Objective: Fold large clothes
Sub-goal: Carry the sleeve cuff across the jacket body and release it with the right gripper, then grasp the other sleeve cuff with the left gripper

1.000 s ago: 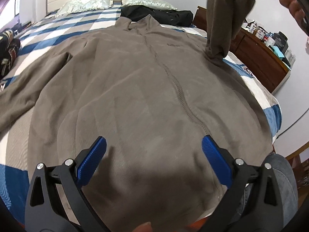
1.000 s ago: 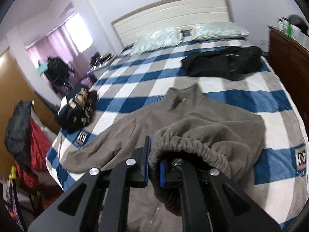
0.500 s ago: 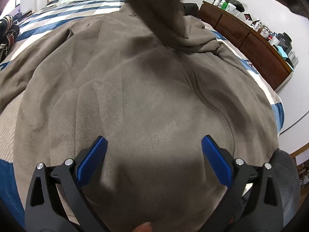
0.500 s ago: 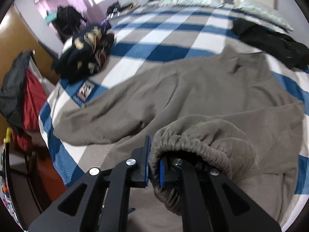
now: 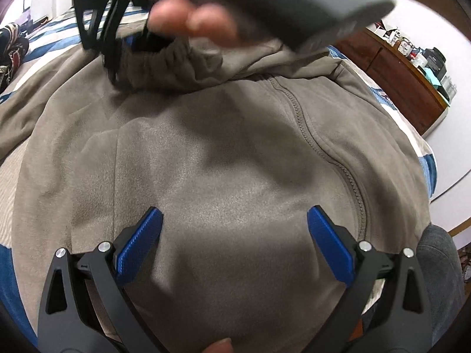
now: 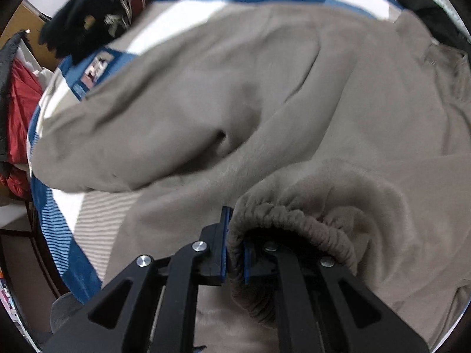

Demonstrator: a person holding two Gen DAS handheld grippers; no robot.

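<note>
A brown fleece jacket (image 5: 223,158) lies spread front-up across the bed (image 6: 73,235), its zip (image 5: 306,123) running down toward the near hem; the blue, white and grey checked cover shows only along the edges, on the left side and in a thin strip on the right. The left claw (image 5: 234,244) hangs low over the jacket's lower front with its blue pads (image 5: 138,244) set wide apart and nothing between them; bare fleece fills the gap. The right claw (image 6: 234,253) points steeply down over the chest, pinched tight on the elastic cuff (image 6: 294,220) of one sleeve, which is carried across the body; a hand (image 5: 188,14) wraps its handle. The other sleeve (image 6: 141,123) stretches out toward the bed's left edge, where a heap of dark clothes (image 6: 97,8) sits near the corner; a wooden dresser (image 5: 403,79) crowds the right side, leaving little room there.
</note>
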